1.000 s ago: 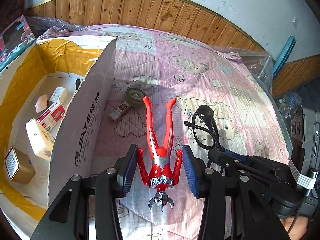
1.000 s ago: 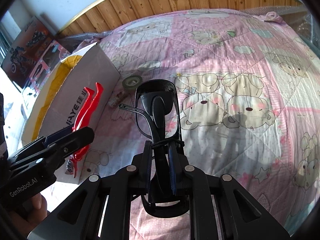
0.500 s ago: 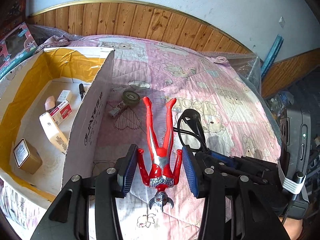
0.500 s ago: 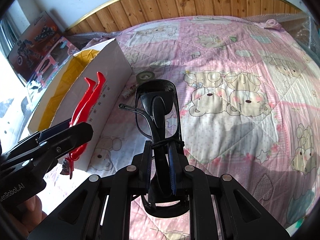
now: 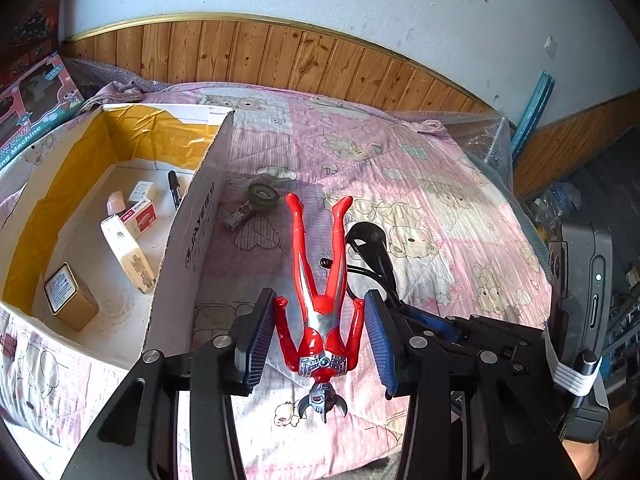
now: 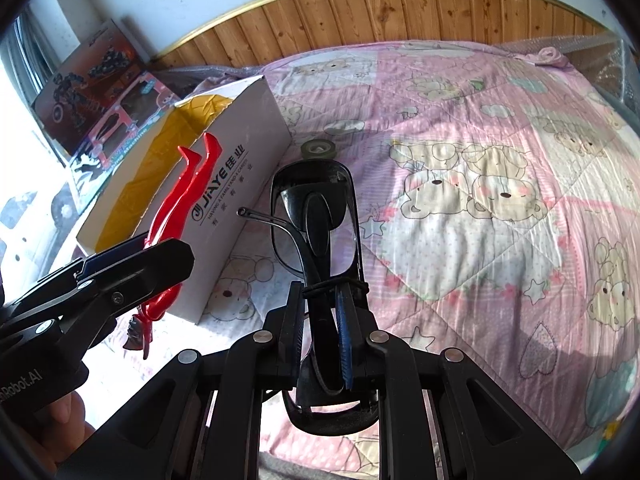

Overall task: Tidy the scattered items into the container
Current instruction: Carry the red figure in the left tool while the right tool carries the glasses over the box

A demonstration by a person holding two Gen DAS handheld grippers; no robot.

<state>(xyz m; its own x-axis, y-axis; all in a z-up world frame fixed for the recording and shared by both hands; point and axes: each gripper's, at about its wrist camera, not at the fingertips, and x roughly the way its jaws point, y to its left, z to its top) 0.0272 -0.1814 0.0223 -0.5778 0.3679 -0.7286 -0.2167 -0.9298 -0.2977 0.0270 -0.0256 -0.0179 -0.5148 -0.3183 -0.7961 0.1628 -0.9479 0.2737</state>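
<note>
The left gripper (image 5: 319,334) is clamped on the red figure (image 5: 320,276), held in the air beside the right wall of the cardboard box (image 5: 188,236). The right gripper (image 6: 320,320) is clamped on the black glasses (image 6: 316,216), above the pink bedcover (image 6: 480,160). A tape roll (image 5: 263,196) and a small tube (image 5: 237,218) lie on the bedcover near the box wall. Small cartons (image 5: 128,254) lie inside the box.

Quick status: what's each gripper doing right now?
Left gripper: shut on the red toy figure, clamped at its arms.
Right gripper: shut on the black glasses.
</note>
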